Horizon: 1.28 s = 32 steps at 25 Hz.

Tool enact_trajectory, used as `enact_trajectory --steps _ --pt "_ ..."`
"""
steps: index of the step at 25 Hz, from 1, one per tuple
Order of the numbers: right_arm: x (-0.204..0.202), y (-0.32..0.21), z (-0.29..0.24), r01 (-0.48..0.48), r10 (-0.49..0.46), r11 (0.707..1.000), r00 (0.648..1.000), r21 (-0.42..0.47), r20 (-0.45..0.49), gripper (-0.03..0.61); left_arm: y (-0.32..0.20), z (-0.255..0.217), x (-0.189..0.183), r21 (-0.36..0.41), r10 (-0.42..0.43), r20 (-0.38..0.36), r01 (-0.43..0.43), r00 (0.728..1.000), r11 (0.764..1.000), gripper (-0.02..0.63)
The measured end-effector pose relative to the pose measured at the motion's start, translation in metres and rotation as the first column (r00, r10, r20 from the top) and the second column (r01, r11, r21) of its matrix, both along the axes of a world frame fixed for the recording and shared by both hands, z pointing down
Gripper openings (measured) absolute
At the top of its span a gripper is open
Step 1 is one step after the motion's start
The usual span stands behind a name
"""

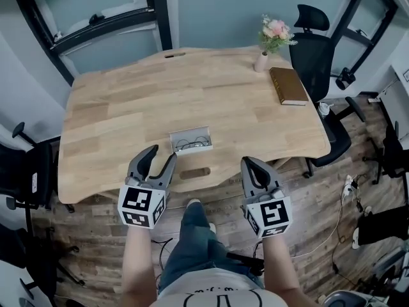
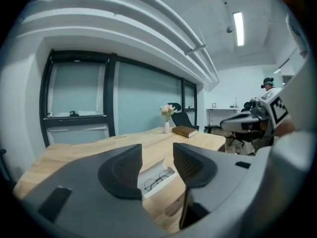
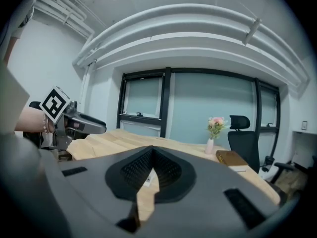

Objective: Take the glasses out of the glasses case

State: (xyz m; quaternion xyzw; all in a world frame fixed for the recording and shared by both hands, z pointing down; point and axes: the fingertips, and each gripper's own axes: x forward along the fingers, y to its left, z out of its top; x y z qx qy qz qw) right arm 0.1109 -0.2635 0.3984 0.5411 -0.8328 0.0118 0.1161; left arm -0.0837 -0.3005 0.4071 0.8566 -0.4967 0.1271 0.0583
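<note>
open glasses case (image 1: 190, 133) holding glasses (image 1: 192, 145) lying by tabletop (image 1: 192, 88) front edge, left gripper (image 1: 163, 153) hovering just short of it, jaws parted, empty, right gripper (image 1: 248, 162) hanging off to its right, jaws clenched, empty

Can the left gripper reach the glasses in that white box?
Probably yes: the left gripper is open, near the open white rectangular glasses case, and nothing blocks the thin wire-rimmed glasses inside.

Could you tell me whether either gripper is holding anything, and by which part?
Nothing is held. The left gripper is open and empty, the right gripper shut on nothing; the glasses lie in the glasses case.
</note>
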Motion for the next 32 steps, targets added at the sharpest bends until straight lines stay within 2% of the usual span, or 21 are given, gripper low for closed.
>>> enact_trajectory --steps 2,4,6,8,13,18,22,26,32 --pt "0.003 -0.014 0.005 -0.014 0.014 1.000 1.000 -0.017 0.003 0.008 -0.014 0.015 0.009 -0.052 0.060 0.037 -0.058 0.998 0.997 0.206" --pt "0.004 -0.026 0.011 -0.021 0.021 0.999 1.000 -0.032 0.000 0.008 -0.028 0.031 0.019 -0.100 0.131 0.089 -0.122 0.987 0.987 0.167" --pt "0.007 -0.038 0.018 -0.034 0.034 0.998 0.999 -0.047 -0.005 0.008 -0.042 0.047 0.028 -0.149 0.204 0.149 -0.182 0.968 0.972 0.153" --pt "0.012 -0.051 0.026 -0.056 0.057 0.996 0.998 -0.070 0.001 0.008 -0.054 0.064 0.037 -0.201 0.281 0.214 -0.239 0.936 0.950 0.149" --pt "0.018 -0.077 0.045 -0.084 0.085 0.989 0.996 -0.119 0.005 0.008 -0.077 0.114 0.057 -0.352 0.465 0.325 -0.351 0.824 0.868 0.123" --pt "0.022 -0.088 0.069 -0.074 0.070 0.980 0.997 -0.183 -0.031 0.008 -0.093 0.160 0.072 -0.483 0.620 0.409 -0.417 0.670 0.770 0.112" --pt "0.034 -0.098 0.080 -0.098 0.090 0.970 0.995 -0.222 -0.046 0.008 -0.097 0.188 0.077 -0.586 0.717 0.416 -0.438 0.560 0.682 0.095" --pt "0.044 -0.107 0.088 -0.107 0.096 0.964 0.994 -0.245 -0.053 0.008 -0.101 0.206 0.078 -0.652 0.768 0.414 -0.430 0.490 0.625 0.095" --pt "0.045 -0.118 0.094 -0.108 0.097 0.960 0.994 -0.258 -0.057 0.008 -0.105 0.225 0.078 -0.718 0.817 0.386 -0.417 0.428 0.558 0.092"
